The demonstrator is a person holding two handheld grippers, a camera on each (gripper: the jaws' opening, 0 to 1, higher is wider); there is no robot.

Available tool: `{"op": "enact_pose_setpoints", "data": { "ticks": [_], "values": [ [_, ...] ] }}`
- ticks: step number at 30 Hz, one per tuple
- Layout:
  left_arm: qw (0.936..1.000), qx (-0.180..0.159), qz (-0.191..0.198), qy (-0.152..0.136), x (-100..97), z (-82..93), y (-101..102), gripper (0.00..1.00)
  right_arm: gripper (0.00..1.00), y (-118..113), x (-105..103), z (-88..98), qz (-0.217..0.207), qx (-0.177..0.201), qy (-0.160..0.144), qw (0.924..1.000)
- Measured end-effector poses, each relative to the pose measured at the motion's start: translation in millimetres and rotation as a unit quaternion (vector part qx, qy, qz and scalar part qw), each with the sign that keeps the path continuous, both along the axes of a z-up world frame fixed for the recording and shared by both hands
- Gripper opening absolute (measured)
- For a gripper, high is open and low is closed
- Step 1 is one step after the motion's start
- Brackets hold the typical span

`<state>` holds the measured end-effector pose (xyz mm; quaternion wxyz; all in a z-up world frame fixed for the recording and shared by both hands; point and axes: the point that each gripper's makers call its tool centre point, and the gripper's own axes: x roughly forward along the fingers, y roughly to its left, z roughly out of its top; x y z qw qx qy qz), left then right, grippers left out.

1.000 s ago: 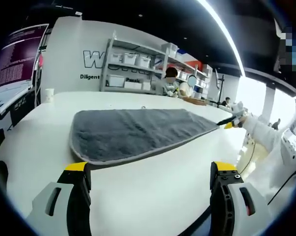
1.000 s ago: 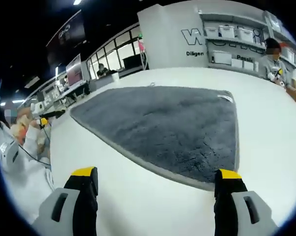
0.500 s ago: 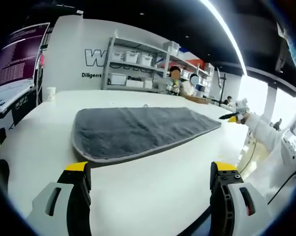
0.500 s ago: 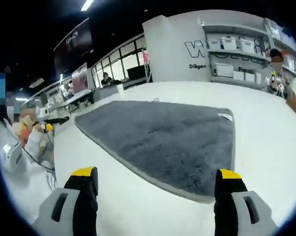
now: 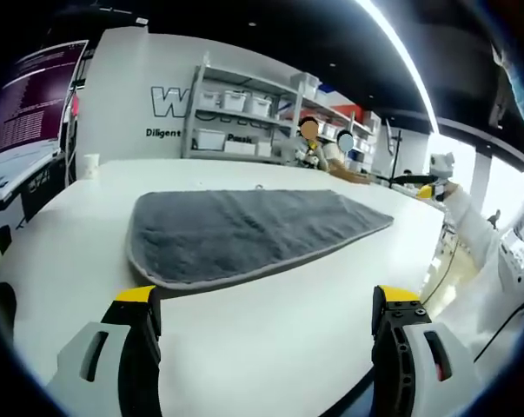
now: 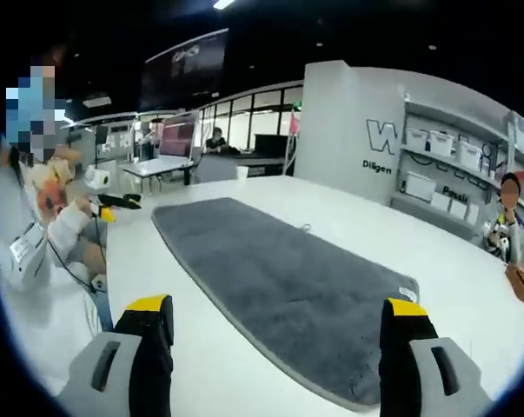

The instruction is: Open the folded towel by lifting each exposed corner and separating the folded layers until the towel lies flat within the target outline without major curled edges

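Observation:
A grey towel (image 5: 244,233) lies spread flat on the white table (image 5: 270,347), long side running left to right. My left gripper (image 5: 268,300) hovers open over the near table edge, short of the towel's front hem, with nothing between its fingers. The right gripper (image 5: 425,188) shows at the far right, raised above the table beyond the towel's right corner, held by a white sleeve. In the right gripper view the towel (image 6: 279,287) stretches away with a white tag (image 6: 407,293) at its near right corner. My right gripper (image 6: 277,306) is open, above the towel's end. The left gripper (image 6: 114,202) shows at far left.
A shelf rack with white boxes (image 5: 235,117) stands behind the table, with people (image 5: 309,139) near it. A white cup (image 5: 90,165) sits at the back left. The person in white (image 6: 44,252) stands along the table's left edge in the right gripper view. Desks with screens (image 6: 175,143) lie beyond.
The right gripper has risen and drawn back from the towel's right corner, and its view has swung up and along the towel. The left gripper and the towel have stayed put.

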<state>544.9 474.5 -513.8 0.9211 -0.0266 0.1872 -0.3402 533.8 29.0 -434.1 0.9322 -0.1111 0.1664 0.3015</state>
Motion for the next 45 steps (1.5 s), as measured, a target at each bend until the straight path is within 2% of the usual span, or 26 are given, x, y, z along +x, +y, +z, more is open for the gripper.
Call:
{"op": "enact_pose_setpoints", "data": {
  "ticks": [9, 15, 19, 23, 28, 30, 34, 40, 45],
  "values": [
    [1.0, 0.0, -0.002, 0.001, 0.1, -1.0, -1, 1.0, 1.0, 43, 4, -3.9, 0.056, -0.006, 0.004, 0.9984],
    [1.0, -0.001, -0.002, 0.002, -0.3, -2.1, -1, 1.0, 1.0, 80, 12, -21.6, 0.103, -0.004, 0.026, 0.9943],
    [1.0, -0.003, -0.002, 0.002, -0.9, -2.4, -1, 1.0, 1.0, 116, 17, -44.3, 0.147, 0.0, 0.053, 0.9877],
    [1.0, -0.005, -0.002, 0.002, -1.8, -1.7, 0, 1.0, 1.0, 139, 20, -62.2, 0.177, 0.009, 0.082, 0.9808],
    [1.0, -0.006, -0.001, 0.003, -4.1, -2.8, 0, 1.0, 1.0, 168, 17, -88.2, 0.219, 0.028, 0.138, 0.9654],
    [1.0, -0.007, -0.002, 0.003, -5.5, -2.7, -1, 1.0, 1.0, 178, 13, -99.8, 0.234, 0.04, 0.167, 0.9569],
    [1.0, -0.009, -0.001, 0.003, -6.9, -2.3, 0, 1.0, 1.0, 183, 9, -108.7, 0.244, 0.045, 0.186, 0.9508],
    [0.9999, -0.011, 0.002, 0.003, -5.8, -3.7, 1, 1.0, 1.0, 180, 2, -116.2, 0.242, 0.056, 0.209, 0.9457],
    [0.9999, -0.015, -0.002, 0.004, -5.4, -4.9, -2, 1.0, 1.0, 179, -4, -113.3, 0.24, 0.071, 0.212, 0.9448]
  ]
}}
